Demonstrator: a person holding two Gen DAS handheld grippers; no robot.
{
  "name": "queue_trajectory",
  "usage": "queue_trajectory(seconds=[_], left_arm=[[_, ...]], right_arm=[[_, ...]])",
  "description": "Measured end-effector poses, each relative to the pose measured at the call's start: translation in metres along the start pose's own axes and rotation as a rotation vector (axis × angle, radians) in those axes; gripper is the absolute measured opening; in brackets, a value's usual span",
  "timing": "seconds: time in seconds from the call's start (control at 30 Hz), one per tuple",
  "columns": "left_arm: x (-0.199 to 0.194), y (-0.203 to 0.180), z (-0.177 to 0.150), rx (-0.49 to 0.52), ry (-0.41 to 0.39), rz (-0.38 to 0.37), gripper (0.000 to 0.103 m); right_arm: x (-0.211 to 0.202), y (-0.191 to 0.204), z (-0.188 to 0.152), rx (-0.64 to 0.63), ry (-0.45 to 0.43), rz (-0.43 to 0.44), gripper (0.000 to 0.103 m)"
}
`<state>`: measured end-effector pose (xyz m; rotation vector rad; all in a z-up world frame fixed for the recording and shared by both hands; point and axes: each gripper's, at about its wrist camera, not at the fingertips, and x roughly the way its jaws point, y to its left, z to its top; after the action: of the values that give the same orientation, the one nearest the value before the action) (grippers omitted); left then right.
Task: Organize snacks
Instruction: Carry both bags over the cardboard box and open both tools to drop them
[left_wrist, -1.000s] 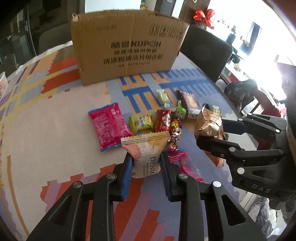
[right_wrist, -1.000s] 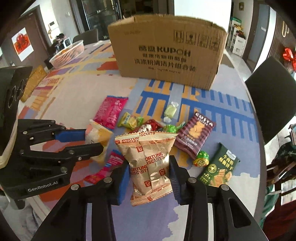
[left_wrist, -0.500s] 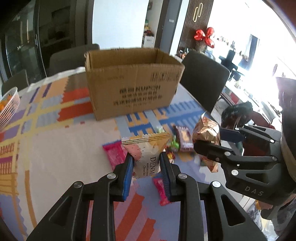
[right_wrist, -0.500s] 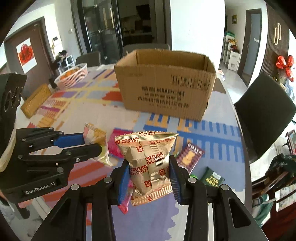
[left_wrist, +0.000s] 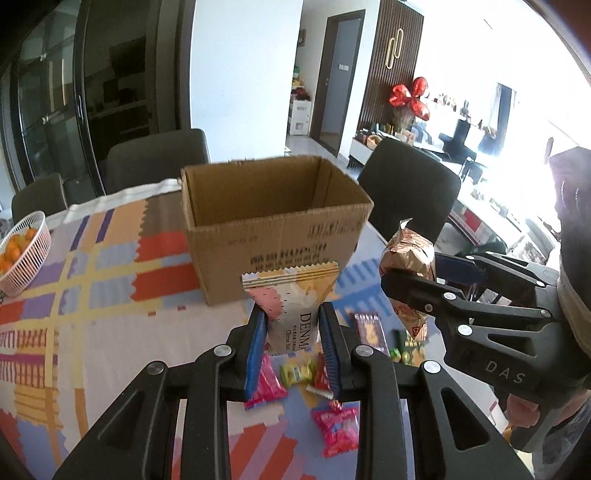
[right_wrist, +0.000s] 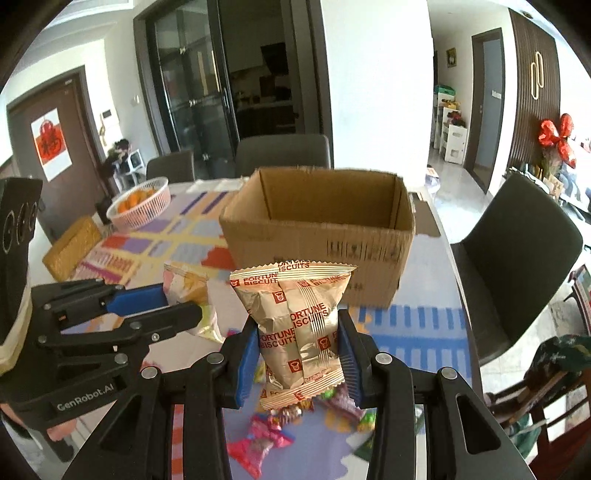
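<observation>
Dining room, daylight from one side; round desk (right_wrist: 424, 332) under a patterned cloth of blue, orange and purple blocks, dark chairs set around it. Item one: open-topped brown cardboard box with printed lettering (left_wrist: 273, 225), standing on the desk directly ahead of both pairs of tongs and lower than their tips, its mouth facing up and its inside showing bare card as far as can be seen. Item two: left tongs (left_wrist: 291, 332), blue pads clamped on the lower half of a white and pink cheese-ball snack packet with a crimped gold top edge (left_wrist: 291, 295), held upright, long axis vertical. Item three: right tongs (right_wrist: 299, 350), clamped on the waist of a gold foil biscuit packet with red lettering (right_wrist: 295, 325), likewise upright; in the left view this packet hangs just to the right of the left tongs, at about the same level. Item four: loose wrapped sweets and small packets in pink, green and red (left_wrist: 295, 373), lying on the desk beneath and slightly behind both tips. Governing relation: the box mouth lies straight forward and somewhat below each held packet; neither arm looks clearly nearer, so either could, by my reckoning, travel forward over the near wall and let go first.
</observation>
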<state>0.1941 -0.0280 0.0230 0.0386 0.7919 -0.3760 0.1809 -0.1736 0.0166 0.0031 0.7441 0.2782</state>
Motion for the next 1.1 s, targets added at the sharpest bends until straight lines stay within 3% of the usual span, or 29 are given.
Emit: queue_trajectory(seconds=[0.7,1.1], left_arm=[[0.007,0.022,0.082,0.014,-0.113,0.057,0.029],[0.044,0.036,0.122,0.003,-0.089,0.074,0.029]], right_arm=[[0.018,-0.016,0.076,-0.004,-0.071,-0.053,0.04],[0.052,-0.036,0.113,0.002,-0.042,-0.089,0.04]])
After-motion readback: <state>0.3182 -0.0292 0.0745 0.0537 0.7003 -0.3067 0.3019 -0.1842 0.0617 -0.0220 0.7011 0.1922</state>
